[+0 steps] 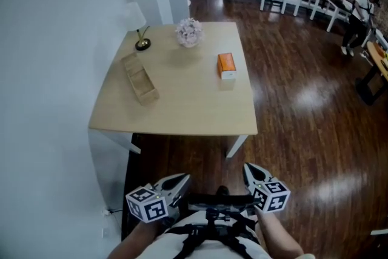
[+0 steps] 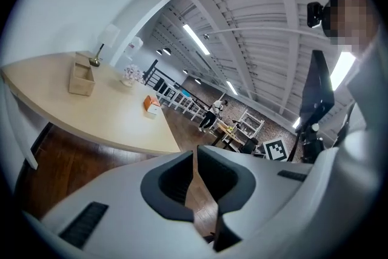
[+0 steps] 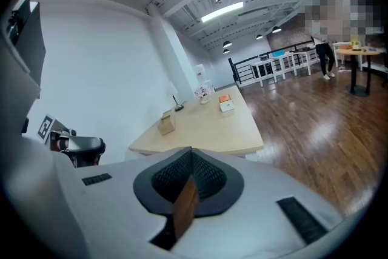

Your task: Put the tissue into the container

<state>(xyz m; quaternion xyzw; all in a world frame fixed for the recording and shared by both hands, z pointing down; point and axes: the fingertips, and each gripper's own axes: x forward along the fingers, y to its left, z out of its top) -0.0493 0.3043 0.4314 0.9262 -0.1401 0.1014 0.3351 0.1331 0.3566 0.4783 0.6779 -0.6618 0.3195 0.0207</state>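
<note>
Status: left gripper (image 1: 176,182) and right gripper (image 1: 253,171) pressed together, empty, short of table (image 1: 182,109). Step closer, spread right gripper over tissue box (image 1: 226,65) at one o'clock; container (image 1: 140,77) at eleven

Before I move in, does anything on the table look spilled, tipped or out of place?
Nothing looks spilled or damaged. The wooden container sits upright but askew to the edge of the table. The orange tissue pack lies apart from it.
</note>
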